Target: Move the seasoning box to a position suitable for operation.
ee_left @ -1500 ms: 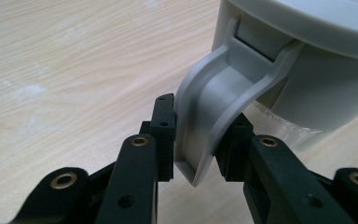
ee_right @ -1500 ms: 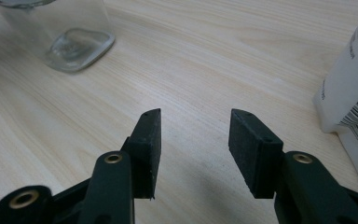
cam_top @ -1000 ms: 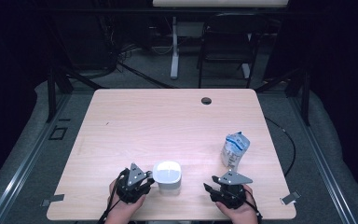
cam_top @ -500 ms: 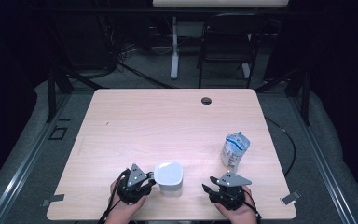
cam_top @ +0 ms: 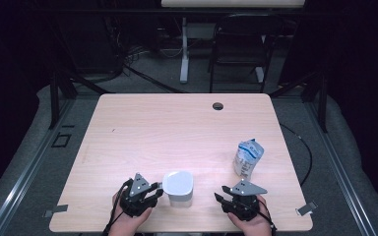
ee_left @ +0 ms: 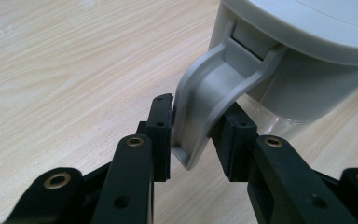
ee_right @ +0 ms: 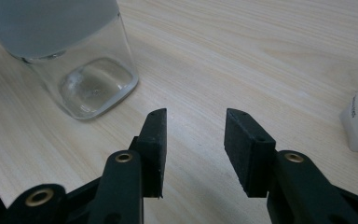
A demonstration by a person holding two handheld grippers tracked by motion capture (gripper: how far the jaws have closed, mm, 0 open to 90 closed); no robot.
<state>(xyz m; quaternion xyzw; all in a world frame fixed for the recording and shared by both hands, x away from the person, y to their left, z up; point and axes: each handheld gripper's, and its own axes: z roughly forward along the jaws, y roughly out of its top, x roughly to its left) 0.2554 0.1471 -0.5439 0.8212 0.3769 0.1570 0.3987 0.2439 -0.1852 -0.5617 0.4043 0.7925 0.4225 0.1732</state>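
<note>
Container latch step under way, lid still on, pouch untouched.
Left gripper (cam_top: 155,189) has its part-open jaws, just been opening, around the grey clip (ee_left: 214,93) of the clear lidded container (cam_top: 178,187); left pad touches it, right pad contact unclear. Container sits at its 3 o'clock. Right gripper (cam_top: 222,196), jaws just been closing, is part-open and empty; pouch (cam_top: 248,157) at its 1 o'clock.

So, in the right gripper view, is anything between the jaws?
No, the right gripper has only bare table between its jaws, with the glass container off to one side.
</note>
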